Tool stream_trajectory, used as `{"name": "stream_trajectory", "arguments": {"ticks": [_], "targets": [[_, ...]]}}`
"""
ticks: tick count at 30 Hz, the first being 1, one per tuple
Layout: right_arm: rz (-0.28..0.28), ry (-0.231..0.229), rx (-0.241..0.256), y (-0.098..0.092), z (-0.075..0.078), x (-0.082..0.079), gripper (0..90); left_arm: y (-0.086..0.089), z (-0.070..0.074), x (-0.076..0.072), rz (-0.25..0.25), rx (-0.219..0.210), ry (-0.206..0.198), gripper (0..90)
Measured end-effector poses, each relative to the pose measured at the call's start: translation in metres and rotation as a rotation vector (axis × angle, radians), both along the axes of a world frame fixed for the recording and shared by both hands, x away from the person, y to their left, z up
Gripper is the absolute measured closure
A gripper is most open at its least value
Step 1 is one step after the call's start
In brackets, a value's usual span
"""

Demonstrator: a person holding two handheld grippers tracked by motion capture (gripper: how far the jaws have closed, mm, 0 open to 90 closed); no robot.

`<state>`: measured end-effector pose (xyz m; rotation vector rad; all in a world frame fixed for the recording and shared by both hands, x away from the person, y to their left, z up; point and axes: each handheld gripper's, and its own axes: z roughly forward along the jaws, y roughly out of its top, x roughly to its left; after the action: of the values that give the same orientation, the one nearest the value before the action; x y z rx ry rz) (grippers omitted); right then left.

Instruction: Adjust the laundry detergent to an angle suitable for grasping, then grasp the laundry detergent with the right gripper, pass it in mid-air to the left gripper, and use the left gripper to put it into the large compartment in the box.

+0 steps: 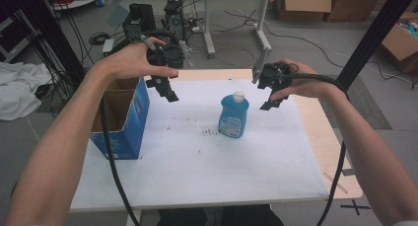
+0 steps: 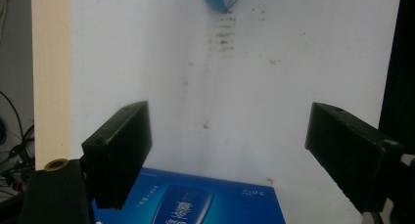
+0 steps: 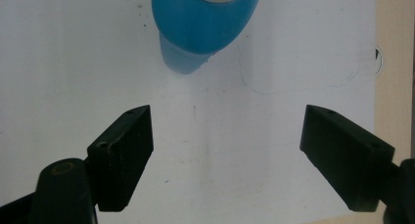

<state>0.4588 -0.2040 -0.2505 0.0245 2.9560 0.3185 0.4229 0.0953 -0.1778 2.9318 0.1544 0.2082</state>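
While both forearms reached in from the near edge, the white table (image 1: pixel 197 176) lay bare in front. Farther on, a blue bottle (image 1: pixel 233 116) with a white cap stood upright mid-table, touched by nothing. Left of it sat an open blue box (image 1: pixel 123 122). Beyond, the left gripper (image 1: pixel 166 92) and the right gripper (image 1: pixel 270 101) hung above the surface, jaws spread wide, holding nothing.

Soft, even room light fell on the white table sheet (image 1: pixel 197 157), with faint shadows beside the blue bottle (image 1: pixel 233 116). The bottle blurred in both gripper views; no glare.
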Motion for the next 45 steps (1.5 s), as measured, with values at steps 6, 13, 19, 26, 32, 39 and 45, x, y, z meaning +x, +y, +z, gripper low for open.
{"name": "stream_trajectory", "arguments": {"ticks": [6, 13, 19, 26, 32, 39, 45], "targets": [[-0.008, -0.004, 0.004, -0.003, 0.002, -0.001, 20.0, -0.003, -0.002, 0.001, -0.006, 0.002, -0.003, 18.1], [-0.008, 0.001, 0.006, -0.004, 0.000, -0.002, 19.9, -0.004, -0.003, 0.004, -0.008, 0.008, -0.003, 18.1], [-0.010, 0.004, 0.015, -0.005, -0.002, -0.001, 19.8, -0.004, -0.002, 0.003, -0.004, 0.003, -0.004, 18.1], [-0.009, 0.005, 0.014, -0.005, -0.004, -0.002, 19.8, -0.005, -0.003, 0.003, -0.007, 0.016, -0.004, 18.1], [-0.019, 0.010, 0.006, -0.004, -0.007, -0.003, 19.7, -0.003, -0.002, 0.001, 0.003, 0.009, -0.010, 18.2], [-0.073, 0.021, 0.020, -0.002, -0.014, -0.005, 19.5, -0.002, -0.005, -0.001, 0.010, 0.009, -0.007, 18.1], [-0.131, 0.035, 0.051, -0.002, -0.023, -0.005, 19.4, -0.002, -0.005, -0.001, 0.010, 0.006, -0.009, 18.1]]}}
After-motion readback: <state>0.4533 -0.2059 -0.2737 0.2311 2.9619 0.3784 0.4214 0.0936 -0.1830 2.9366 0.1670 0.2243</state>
